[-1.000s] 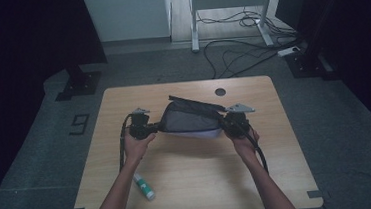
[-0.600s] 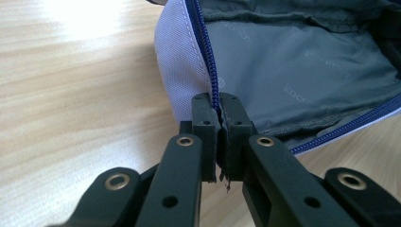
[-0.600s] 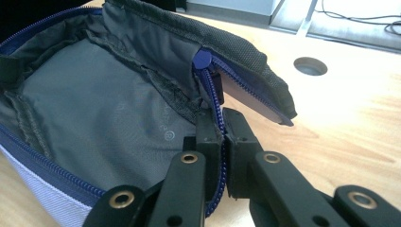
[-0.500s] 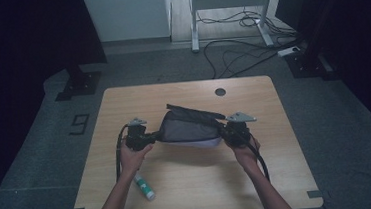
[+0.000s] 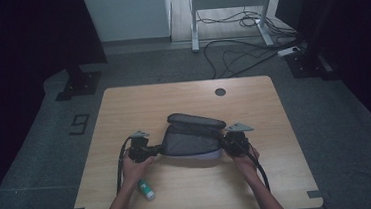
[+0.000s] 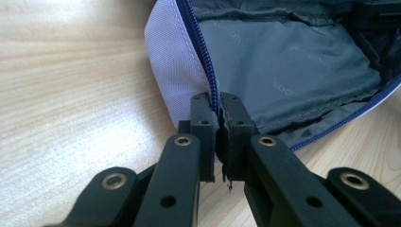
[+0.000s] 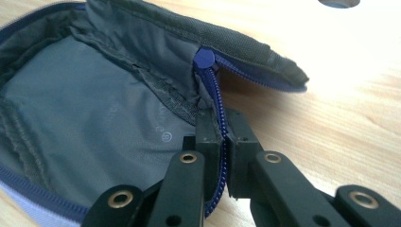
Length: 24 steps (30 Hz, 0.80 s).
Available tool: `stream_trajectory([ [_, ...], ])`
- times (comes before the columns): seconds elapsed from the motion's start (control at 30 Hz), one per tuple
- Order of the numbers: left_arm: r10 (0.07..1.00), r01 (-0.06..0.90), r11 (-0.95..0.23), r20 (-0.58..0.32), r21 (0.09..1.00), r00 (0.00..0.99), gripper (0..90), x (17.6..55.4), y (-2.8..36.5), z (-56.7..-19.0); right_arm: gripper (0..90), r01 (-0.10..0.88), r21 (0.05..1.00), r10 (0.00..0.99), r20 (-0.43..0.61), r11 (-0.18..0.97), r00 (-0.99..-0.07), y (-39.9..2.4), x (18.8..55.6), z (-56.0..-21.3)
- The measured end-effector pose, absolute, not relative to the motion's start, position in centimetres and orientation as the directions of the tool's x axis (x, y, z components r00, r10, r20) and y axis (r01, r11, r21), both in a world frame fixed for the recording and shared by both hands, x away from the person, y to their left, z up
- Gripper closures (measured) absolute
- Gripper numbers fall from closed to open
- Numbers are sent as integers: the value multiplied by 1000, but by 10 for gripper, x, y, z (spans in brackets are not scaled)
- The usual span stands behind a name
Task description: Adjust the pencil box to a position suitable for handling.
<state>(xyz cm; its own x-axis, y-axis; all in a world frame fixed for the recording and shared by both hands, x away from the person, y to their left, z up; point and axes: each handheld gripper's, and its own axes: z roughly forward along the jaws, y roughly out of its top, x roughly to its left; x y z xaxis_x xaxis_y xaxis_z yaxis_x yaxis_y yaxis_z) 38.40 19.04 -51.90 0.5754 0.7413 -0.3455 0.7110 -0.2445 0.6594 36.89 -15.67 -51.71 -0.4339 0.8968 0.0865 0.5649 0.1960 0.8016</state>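
- Counted on the wooden table: one open zip pouch, one small green-and-white tube, two hand-held grippers, and one dark round hole near the far edge.
- The tube lies near the front edge, just right of the person's left forearm, apart from the pouch.
- The left hand reaches in from the bottom of the high view, forearm angled up and slightly right, and holds the left gripper level, pointing right at the pouch's left end.
- In the left gripper view that gripper has its jaws closed narrow on the pouch's blue zipper edge where the lavender outer cloth meets the grey lining.
- The pouch sits at the table's middle, between the two grippers, its dark lid flap raised toward the far side.
- Bare wood lies wide open beyond the pouch, at both sides, and in front toward the right.
- The right gripper points left at the pouch's right end; in its own view it is pinched onto the blue zipper tape just below the zipper's round end.
- The right hand holds it from behind, forearm slanting up and left from the bottom edge.
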Motion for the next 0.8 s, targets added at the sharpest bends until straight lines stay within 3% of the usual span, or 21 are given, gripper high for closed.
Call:
stream_trajectory([
  [0.23, 733, 719, -251, -358, 648, 578, 824, 385, 189, -524, 834, 588, 780, 909, 64, 212, -412, -158, 371, -527],
  [0.33, 732, 719, -245, -362, 650, 577, 794, 385, 189, -524, 780, 594, 775, 909, 60, 217, -412, -158, 372, -530],
  [0.37, 734, 720, -244, -362, 649, 575, 759, 386, 190, -524, 753, 591, 776, 910, 56, 220, -412, -157, 371, -531],
  [0.4, 738, 721, -245, -357, 648, 572, 620, 386, 190, -524, 640, 580, 783, 912, 40, 224, -407, -156, 369, -532],
  [0.43, 752, 719, -235, -347, 654, 561, 620, 386, 191, -524, 640, 580, 783, 912, 40, 224, -407, -156, 369, -532],
  [0.47, 760, 714, -213, -346, 667, 550, 494, 385, 194, -523, 525, 575, 787, 919, 27, 223, -393, -156, 367, -532],
  [0.53, 761, 713, -209, -347, 669, 549, 423, 384, 195, -522, 487, 566, 798, 925, 29, 206, -378, -158, 365, -531],
  [0.63, 762, 702, -192, -347, 686, 547, 366, 383, 199, -518, 424, 550, 814, 932, 29, 188, -361, -160, 362, -529],
  [0.8, 753, 680, -159, -358, 716, 553, 348, 377, 209, -508, 366, 532, 830, 939, 30, 168, -343, -161, 357, -524],
])
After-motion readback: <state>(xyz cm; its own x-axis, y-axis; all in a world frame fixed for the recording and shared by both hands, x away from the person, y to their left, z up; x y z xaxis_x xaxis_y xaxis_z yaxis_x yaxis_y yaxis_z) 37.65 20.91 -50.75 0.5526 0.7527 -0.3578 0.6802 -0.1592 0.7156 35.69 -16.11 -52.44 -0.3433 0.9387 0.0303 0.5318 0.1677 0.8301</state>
